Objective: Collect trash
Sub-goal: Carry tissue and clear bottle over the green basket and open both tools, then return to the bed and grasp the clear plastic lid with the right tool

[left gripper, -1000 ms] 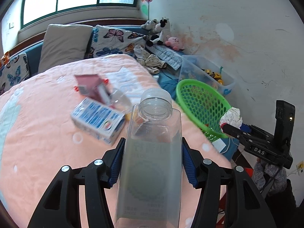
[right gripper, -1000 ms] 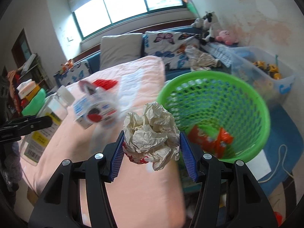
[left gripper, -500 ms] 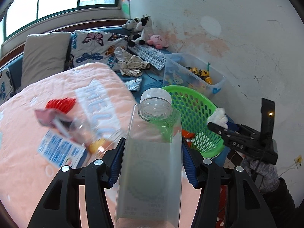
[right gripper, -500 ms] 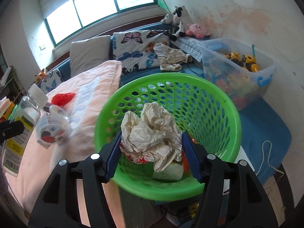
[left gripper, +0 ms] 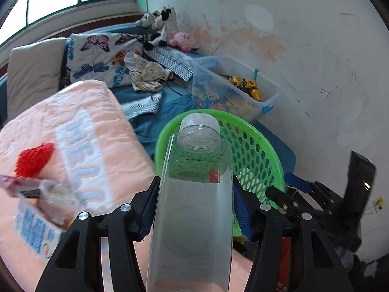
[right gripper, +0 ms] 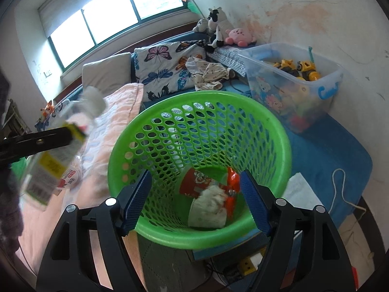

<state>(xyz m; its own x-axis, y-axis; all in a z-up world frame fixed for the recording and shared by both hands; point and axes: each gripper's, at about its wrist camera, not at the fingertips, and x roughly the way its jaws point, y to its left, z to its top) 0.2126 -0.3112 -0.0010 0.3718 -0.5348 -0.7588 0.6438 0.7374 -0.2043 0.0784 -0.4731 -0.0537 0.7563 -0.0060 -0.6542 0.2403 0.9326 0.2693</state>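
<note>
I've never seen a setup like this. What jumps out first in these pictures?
The bright green basket fills the right view, with a crumpled paper wad and red wrappers at its bottom, below the open right gripper. In the left view, the left gripper clamps a clear plastic bottle, its capped end towards the basket.

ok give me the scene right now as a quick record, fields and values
left gripper: shut on bottle, capped, held near the basket
right gripper: open, empty, over the basket
basket: green, holds paper wad and red wrapper
blanket: pink, carton and red scrap lie on it
toy bin: clear, beside the basket by the wall
done: paper wad binned
left to do: bottle, carton
</note>
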